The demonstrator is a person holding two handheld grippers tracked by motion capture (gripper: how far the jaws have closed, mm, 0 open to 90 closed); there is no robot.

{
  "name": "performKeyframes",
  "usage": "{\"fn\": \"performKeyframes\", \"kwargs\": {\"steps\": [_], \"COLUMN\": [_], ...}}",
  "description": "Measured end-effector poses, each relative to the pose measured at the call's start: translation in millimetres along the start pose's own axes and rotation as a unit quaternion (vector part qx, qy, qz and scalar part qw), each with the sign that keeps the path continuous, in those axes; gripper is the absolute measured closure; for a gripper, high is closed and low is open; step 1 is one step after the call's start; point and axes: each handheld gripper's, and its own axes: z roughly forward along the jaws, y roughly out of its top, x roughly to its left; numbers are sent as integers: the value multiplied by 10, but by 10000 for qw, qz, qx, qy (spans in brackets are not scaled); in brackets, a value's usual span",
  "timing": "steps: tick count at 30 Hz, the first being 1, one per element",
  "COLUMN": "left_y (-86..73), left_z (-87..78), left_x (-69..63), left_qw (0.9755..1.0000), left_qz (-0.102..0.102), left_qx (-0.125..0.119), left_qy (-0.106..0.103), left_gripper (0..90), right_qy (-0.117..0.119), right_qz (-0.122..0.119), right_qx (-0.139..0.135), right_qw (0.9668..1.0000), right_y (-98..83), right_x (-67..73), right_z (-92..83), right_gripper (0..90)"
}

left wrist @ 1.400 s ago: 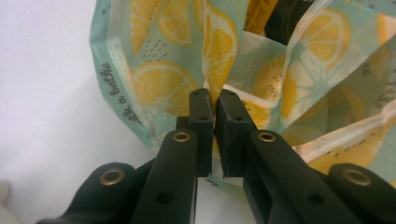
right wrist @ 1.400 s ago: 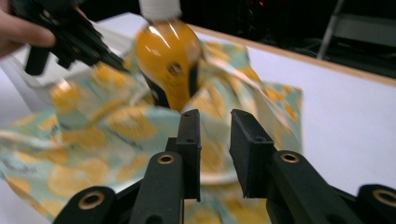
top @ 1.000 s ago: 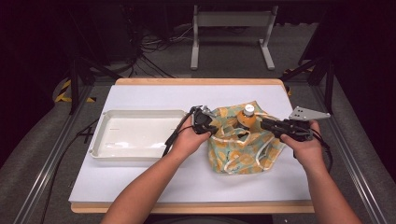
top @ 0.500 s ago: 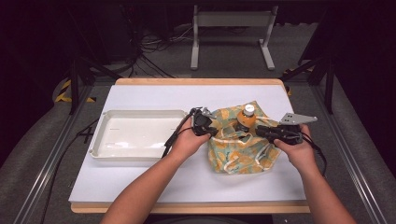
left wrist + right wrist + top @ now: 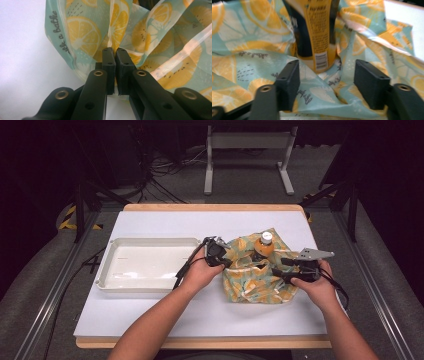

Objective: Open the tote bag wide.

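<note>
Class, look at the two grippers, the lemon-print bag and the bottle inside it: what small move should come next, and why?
Probably ease the right hand-held gripper forward and close on the bottle. Its jaws stand open just short of the upright bottle, while the left hand-held gripper pinches the lemon-print bag, holding it open.

bottle [image 5: 315,35] top cut off, label blurred; base perhaps inside bag [image 5: 249,50]
</note>
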Motion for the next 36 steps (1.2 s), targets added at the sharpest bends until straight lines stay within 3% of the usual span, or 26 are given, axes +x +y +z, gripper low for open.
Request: {"fn": "performKeyframes", "kwargs": {"steps": [7, 10, 21, 31, 36], "left_y": [-21, -32, -64, -17, 24], "left_z": [10, 15, 0, -269, -475], "left_x": [12, 23, 38, -54, -164], "left_qw": [10000, 10000, 9999, 9982, 9946], "left_qz": [-31, -33, -126, -108, -47], "left_qx": [59, 64, 19, -589, -1031], "left_qy": [-26, -19, -27, -55, -136], "left_gripper": [867, 866, 846, 765, 756], "right_qy": [-154, -182, -177, -187, -200], "right_qz": [-202, -259, -51, -85, -100], "right_qx": [318, 335, 223, 224, 208], "right_qw": [9992, 9989, 9996, 9995, 9995], "right_y": [-57, -81, -246, -248, -249], "right_x": [31, 50, 20, 24, 29], "right_z": [63, 72, 62, 63, 60], "right_gripper": [259, 242, 228, 222, 223]}}
